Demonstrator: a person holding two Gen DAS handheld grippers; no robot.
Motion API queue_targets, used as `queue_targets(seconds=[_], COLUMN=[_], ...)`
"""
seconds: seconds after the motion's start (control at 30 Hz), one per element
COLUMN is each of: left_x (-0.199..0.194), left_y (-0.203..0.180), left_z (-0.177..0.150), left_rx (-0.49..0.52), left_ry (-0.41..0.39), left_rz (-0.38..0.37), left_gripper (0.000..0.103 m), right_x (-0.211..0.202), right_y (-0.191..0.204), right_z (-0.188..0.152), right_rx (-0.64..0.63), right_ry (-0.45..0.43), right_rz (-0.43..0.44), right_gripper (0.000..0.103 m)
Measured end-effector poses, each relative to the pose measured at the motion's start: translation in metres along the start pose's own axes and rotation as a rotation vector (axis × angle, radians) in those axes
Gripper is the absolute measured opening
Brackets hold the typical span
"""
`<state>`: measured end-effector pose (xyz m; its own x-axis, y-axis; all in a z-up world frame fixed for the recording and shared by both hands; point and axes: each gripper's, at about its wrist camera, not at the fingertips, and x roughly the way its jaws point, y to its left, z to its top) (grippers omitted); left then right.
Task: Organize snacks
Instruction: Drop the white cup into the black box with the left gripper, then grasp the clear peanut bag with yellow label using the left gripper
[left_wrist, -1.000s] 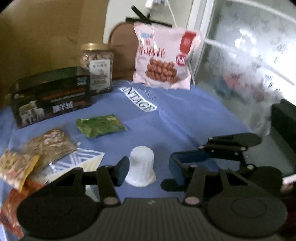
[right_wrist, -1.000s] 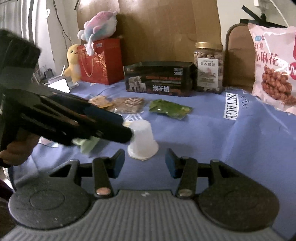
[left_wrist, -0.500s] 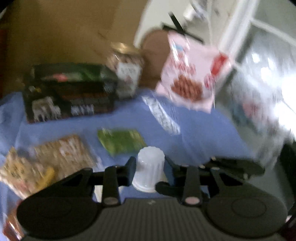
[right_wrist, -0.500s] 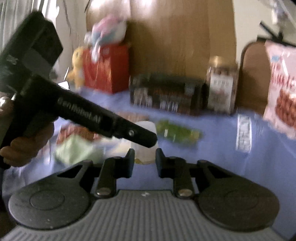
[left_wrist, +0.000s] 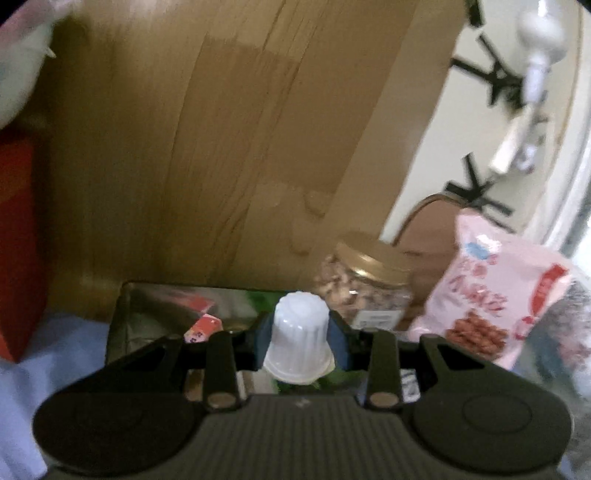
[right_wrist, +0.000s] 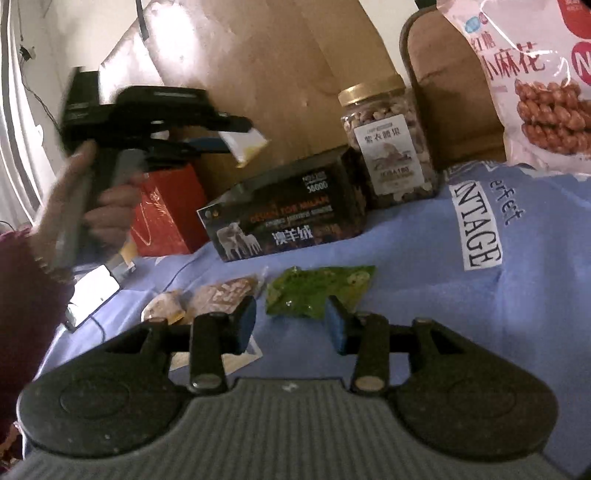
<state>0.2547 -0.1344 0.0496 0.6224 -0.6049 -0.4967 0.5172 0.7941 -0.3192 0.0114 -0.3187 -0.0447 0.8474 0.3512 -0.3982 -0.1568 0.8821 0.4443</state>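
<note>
My left gripper (left_wrist: 299, 336) is shut on a white ribbed jelly cup (left_wrist: 297, 339) and holds it raised in front of the dark box (left_wrist: 155, 317). The right wrist view shows that left gripper (right_wrist: 236, 142) high at the left with the cup (right_wrist: 245, 142) in it. My right gripper (right_wrist: 291, 323) is open and empty, low over the blue cloth (right_wrist: 480, 332), just before a green snack packet (right_wrist: 317, 288). Two brown snack packets (right_wrist: 221, 295) lie left of the green one.
A dark box (right_wrist: 288, 221), a nut jar (right_wrist: 391, 147) and a pink snack bag (right_wrist: 539, 81) stand at the back. A red box (right_wrist: 162, 210) sits at the left. A cardboard sheet (right_wrist: 280, 66) rises behind. A chair back (right_wrist: 443, 92) is behind the jar.
My left gripper closed on the white cup and lifted it off the cloth, up and toward the back. My right gripper opened wider and moved toward the green packet.
</note>
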Motion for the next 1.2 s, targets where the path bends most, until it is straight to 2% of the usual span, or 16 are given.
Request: queue_targets(seconds=[0.13, 0.23, 0.4, 0.5, 0.67, 0.77, 0.87, 0.93, 1.0, 1.1, 1.17, 1.2], left_x=[0.027, 0.026, -0.037, -0.082, -0.139, -0.160, -0.166, -0.161, -0.153, -0.130, -0.117, -0.112], left_y=[0.001, 0.003, 0.010, 0.028, 0.074, 0.098, 0.118, 0.123, 0.124, 0.127, 0.130, 0.132], left_z=[-0.010, -0.014, -0.023, -0.042, -0.084, -0.105, -0.112, -0.111, -0.111, -0.112, -0.119, -0.123], left_rx=[0.027, 0.036, 0.018, -0.002, -0.101, -0.157, -0.223, -0.239, -0.236, -0.232, -0.260, -0.280], left_ry=[0.040, 0.045, -0.004, 0.005, 0.064, 0.084, 0.084, 0.078, 0.072, 0.095, 0.132, 0.153], left_rz=[0.077, 0.121, 0.068, 0.061, 0.100, 0.127, 0.107, 0.068, 0.045, 0.026, 0.019, 0.005], left_gripper=[0.034, 0.041, 0.041, 0.041, 0.041, 0.041, 0.041, 0.045, 0.052, 0.052, 0.052, 0.048], right_x=[-0.003, -0.002, -0.001, -0.001, -0.002, 0.003, 0.013, 0.022, 0.031, 0.052, 0.067, 0.076], right_y=[0.005, 0.002, 0.003, 0.006, 0.006, 0.005, 0.006, 0.015, 0.029, 0.048, 0.055, 0.058], right_z=[-0.002, 0.000, 0.000, 0.000, 0.000, 0.001, 0.000, 0.000, 0.003, 0.007, 0.009, 0.010], right_rx=[-0.010, -0.008, -0.019, -0.043, -0.040, 0.002, 0.147, 0.195, 0.207, 0.251, 0.268, 0.272], right_ry=[0.001, -0.002, 0.000, 0.004, 0.006, 0.059, 0.152, 0.197, 0.238, 0.305, 0.341, 0.359], right_rz=[0.015, 0.028, 0.040, 0.041, 0.043, 0.047, 0.155, 0.199, 0.227, 0.262, 0.259, 0.250], right_gripper=[0.045, 0.045, 0.045, 0.045, 0.045, 0.045, 0.044, 0.044, 0.044, 0.043, 0.042, 0.042])
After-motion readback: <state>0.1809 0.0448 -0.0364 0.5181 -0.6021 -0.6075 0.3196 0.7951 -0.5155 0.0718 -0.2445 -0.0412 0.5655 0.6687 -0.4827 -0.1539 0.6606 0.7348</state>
